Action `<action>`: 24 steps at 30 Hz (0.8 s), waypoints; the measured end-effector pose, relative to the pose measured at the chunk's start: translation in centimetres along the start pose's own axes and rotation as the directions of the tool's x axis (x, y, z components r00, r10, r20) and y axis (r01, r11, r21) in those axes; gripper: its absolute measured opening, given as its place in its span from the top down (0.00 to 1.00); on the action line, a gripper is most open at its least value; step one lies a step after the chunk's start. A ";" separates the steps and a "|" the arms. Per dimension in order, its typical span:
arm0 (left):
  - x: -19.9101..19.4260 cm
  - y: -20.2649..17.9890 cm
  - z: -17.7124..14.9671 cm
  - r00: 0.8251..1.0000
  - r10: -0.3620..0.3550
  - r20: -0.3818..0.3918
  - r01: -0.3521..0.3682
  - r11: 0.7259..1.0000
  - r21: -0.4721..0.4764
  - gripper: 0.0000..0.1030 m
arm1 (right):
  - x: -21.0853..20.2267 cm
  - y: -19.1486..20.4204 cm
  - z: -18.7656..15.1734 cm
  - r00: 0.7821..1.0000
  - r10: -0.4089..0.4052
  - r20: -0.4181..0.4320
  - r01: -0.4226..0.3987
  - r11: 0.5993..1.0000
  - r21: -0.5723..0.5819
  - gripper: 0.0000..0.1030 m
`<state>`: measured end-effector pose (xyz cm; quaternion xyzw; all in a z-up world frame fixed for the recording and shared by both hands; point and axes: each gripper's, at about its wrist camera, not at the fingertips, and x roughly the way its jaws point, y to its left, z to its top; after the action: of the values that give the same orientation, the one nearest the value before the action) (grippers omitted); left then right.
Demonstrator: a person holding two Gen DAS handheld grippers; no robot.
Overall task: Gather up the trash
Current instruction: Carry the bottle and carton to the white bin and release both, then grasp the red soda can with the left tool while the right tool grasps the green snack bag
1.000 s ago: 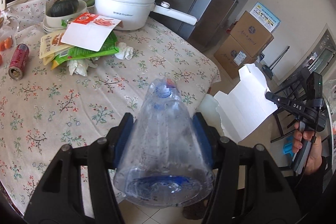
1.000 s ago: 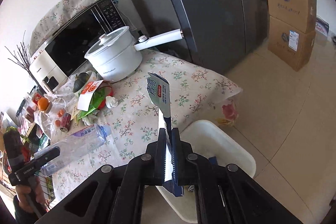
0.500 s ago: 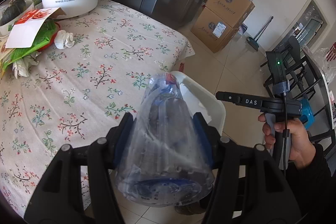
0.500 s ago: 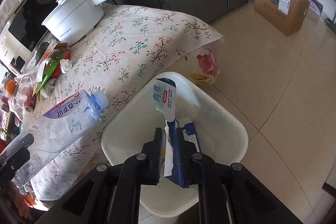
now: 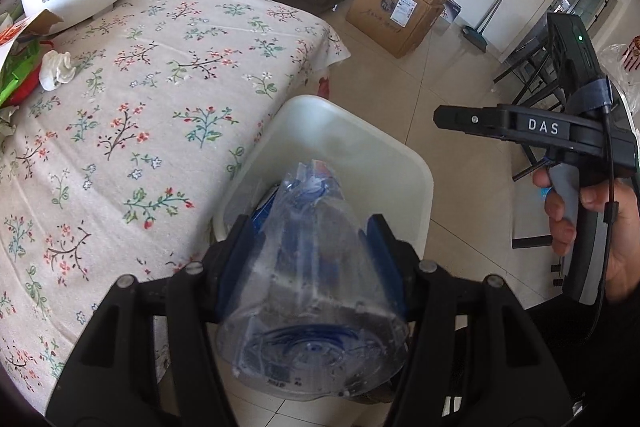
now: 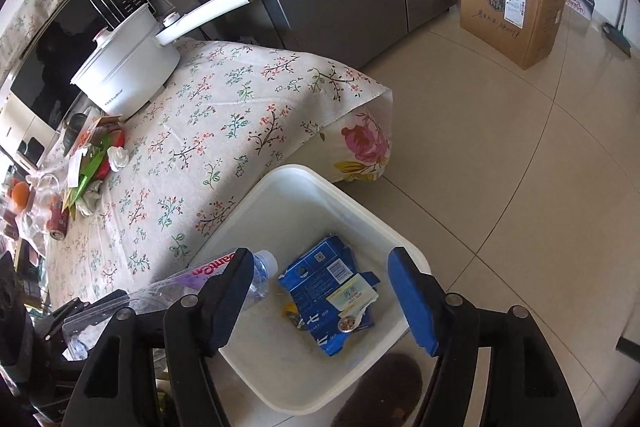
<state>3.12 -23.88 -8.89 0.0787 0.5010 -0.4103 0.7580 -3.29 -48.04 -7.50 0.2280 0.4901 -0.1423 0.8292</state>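
Left wrist view has the left gripper (image 5: 310, 239) clamped by its blue pads on a clear crumpled plastic water bottle (image 5: 316, 291), held cap-first over the white square plastic bin (image 5: 400, 163) that stands on the tiled floor just beside the table with the floral cloth (image 5: 140, 115). Seen from the right wrist, the right gripper (image 6: 320, 271) has its jaws opening with nothing between them, above a flattened blue carton (image 6: 332, 291) lying on the bin's bottom.
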 end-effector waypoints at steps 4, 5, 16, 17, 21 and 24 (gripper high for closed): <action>1.0 -0.1 0.2 1.000 0.002 0.008 -0.002 1.000 0.026 0.41 | 0.2 -0.1 0.1 1.000 -0.029 0.001 0.029 0.999 -0.016 0.31; 1.2 -0.2 0.3 1.000 0.015 0.001 -0.015 0.999 0.036 0.39 | 0.2 0.0 0.1 0.999 -0.034 0.001 0.034 0.999 -0.020 0.30; -2.9 3.2 0.1 0.968 0.236 0.079 -0.235 0.972 -0.026 0.04 | -0.8 2.2 1.1 0.999 -0.024 0.036 0.026 0.998 -0.062 0.25; -3.4 3.8 -0.1 0.966 0.246 0.083 -0.244 0.969 -0.038 0.04 | -0.8 2.7 1.3 0.999 -0.019 0.038 0.022 0.997 -0.068 0.25; -5.6 6.0 -0.5 0.950 0.296 0.102 -0.288 0.953 -0.088 0.03 | -0.7 5.1 1.9 0.999 -0.004 0.047 0.008 0.995 -0.095 0.23; -7.3 8.0 -0.9 0.937 0.334 0.103 -0.321 0.939 -0.125 0.03 | -0.6 7.2 2.4 0.998 0.004 0.055 0.002 0.993 -0.116 0.21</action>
<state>6.93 -14.23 -5.69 0.0952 0.4543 -0.2552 0.8482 1.59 -43.10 -4.27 0.1755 0.4744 -0.1195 0.8543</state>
